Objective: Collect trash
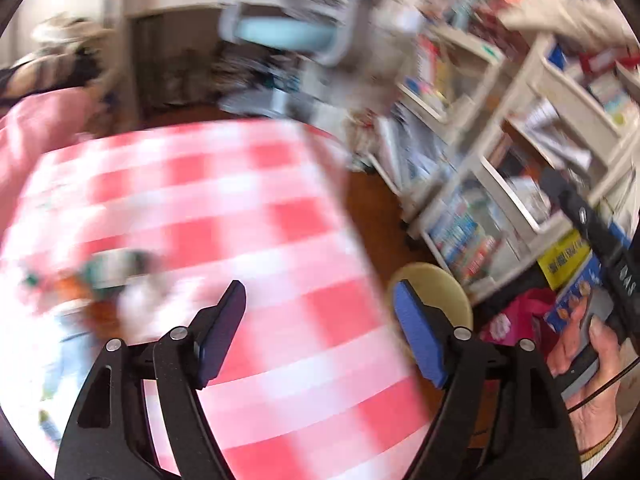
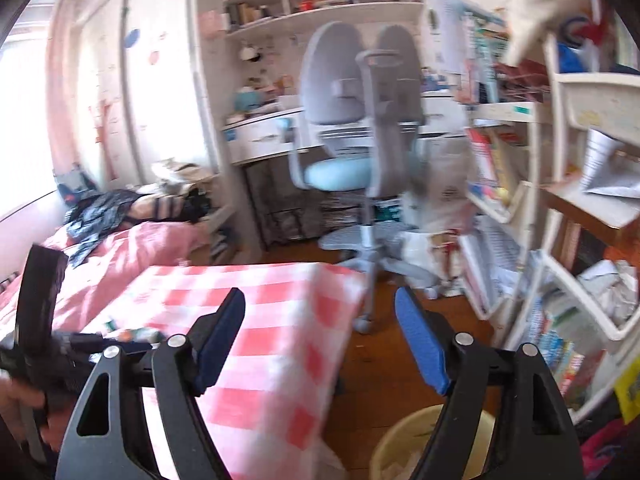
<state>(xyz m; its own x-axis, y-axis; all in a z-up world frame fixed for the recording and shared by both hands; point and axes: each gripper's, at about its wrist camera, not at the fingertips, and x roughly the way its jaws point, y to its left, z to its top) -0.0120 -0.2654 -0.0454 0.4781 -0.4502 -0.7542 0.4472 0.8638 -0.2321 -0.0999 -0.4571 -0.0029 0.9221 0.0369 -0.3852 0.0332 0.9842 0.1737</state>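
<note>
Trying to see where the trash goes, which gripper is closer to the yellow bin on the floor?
Right. The right gripper hangs over the yellow bin beside the checkered table. The left gripper is over the table's edge, with the bin off to its right.

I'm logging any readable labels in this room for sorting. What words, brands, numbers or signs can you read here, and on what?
None can be read for certain.
Yellow box by the shelves: dark print, too blurred.
Books on the white shelves: spines too blurred.
Right gripper: pale marks on its black body, not legible.
Litter on the checked tablecloth: smeared by motion.
</note>
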